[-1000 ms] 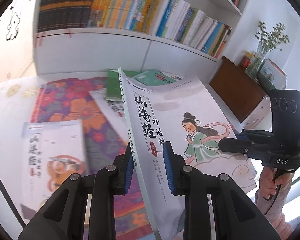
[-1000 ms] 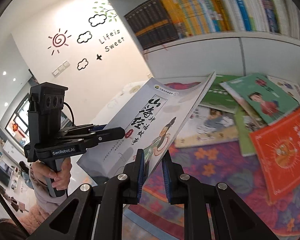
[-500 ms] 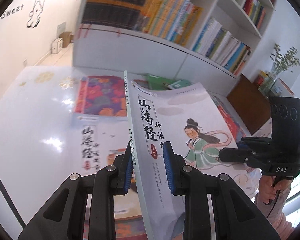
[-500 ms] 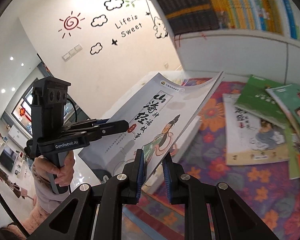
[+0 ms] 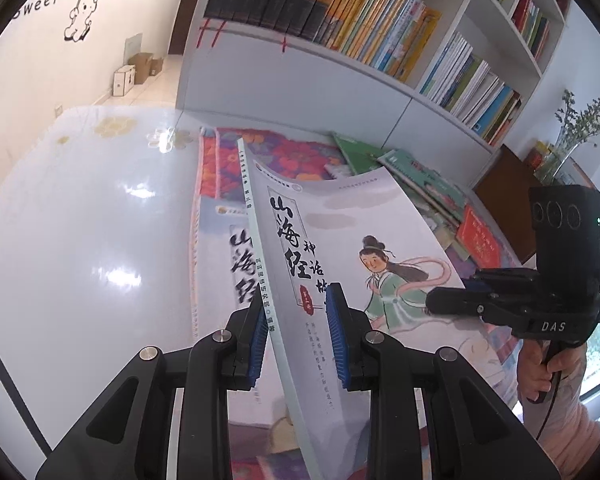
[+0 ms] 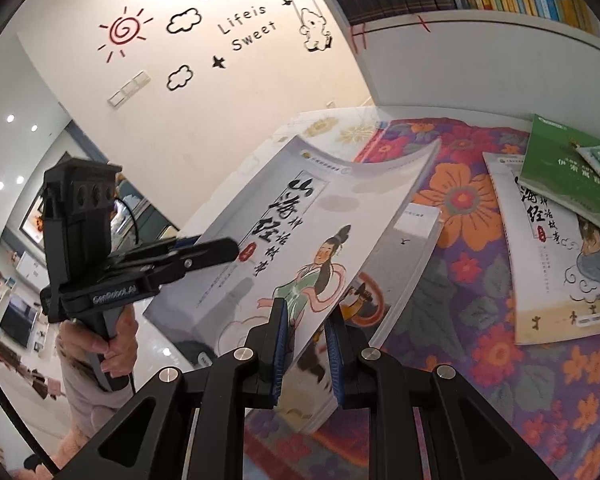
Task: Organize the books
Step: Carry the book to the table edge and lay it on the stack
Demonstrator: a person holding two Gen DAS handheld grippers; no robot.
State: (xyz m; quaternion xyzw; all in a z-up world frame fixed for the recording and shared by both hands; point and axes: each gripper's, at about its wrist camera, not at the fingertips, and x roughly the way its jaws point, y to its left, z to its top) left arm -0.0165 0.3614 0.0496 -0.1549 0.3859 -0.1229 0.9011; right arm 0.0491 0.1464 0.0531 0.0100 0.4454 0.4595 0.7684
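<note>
A pale grey picture book [image 5: 340, 240] with black calligraphy and a girl in green hangs tilted in the air between both grippers. My left gripper [image 5: 296, 320] is shut on its lower edge by the spine. My right gripper [image 6: 306, 320] is shut on the opposite, page-side edge of the same book [image 6: 300, 232]. Each gripper shows in the other's view: the right gripper [image 5: 434, 306] and the left gripper [image 6: 232, 250], each held by a hand. Directly beneath lies a small pile of alike books [image 6: 404, 264], partly hidden by the held one.
A flowered mat [image 6: 460, 208] covers part of the glossy white table [image 5: 80, 220]. Another same-title book [image 6: 552, 248] and green books [image 6: 560, 164] lie on the mat to the right. A red book [image 5: 480, 236] lies further right. A full white bookshelf [image 5: 380, 40] stands behind the table.
Both grippers have carried the book leftward and downward over the mat. It now hangs over the pile at the mat's left edge. Both grips are unchanged.
</note>
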